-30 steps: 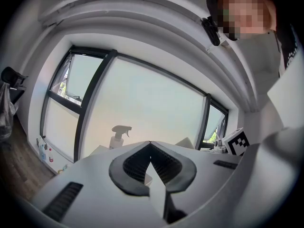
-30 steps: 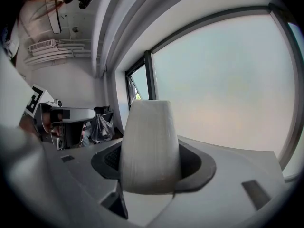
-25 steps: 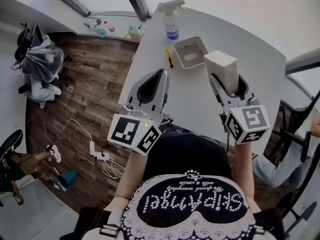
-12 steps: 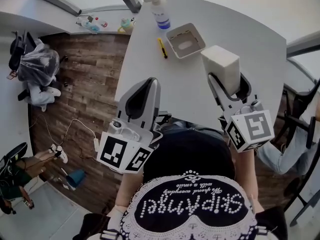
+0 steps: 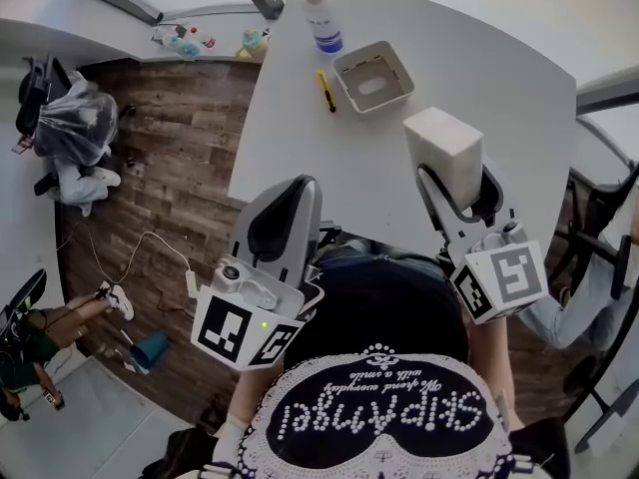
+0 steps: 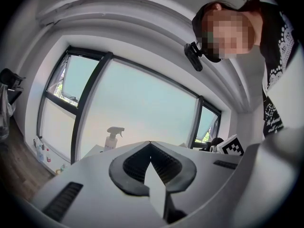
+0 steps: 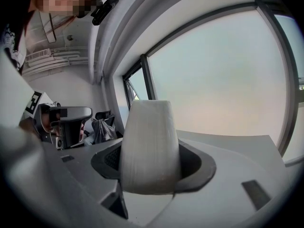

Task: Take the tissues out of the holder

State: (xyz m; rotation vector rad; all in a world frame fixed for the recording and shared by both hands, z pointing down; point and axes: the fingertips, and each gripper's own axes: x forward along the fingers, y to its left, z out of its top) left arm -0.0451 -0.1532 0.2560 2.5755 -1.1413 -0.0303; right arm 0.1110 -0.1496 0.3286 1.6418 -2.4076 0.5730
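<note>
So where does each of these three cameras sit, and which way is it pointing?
Head view: on the person's head, looking steeply down at the table; shows their shirt, left gripper and right gripper.
Left gripper view: on the left gripper, looking along its closed jaws toward the windows; the shirt shows at right.
Right gripper view: on the right gripper, looking along jaws clamped on the tissues; the person shows upper left.
Shared: the spray bottle appears in the head and left gripper views.

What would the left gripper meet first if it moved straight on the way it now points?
Probably nothing close: the left gripper aims over the table toward the window; the spray bottle stands left of that line. Depth unclear.
</note>
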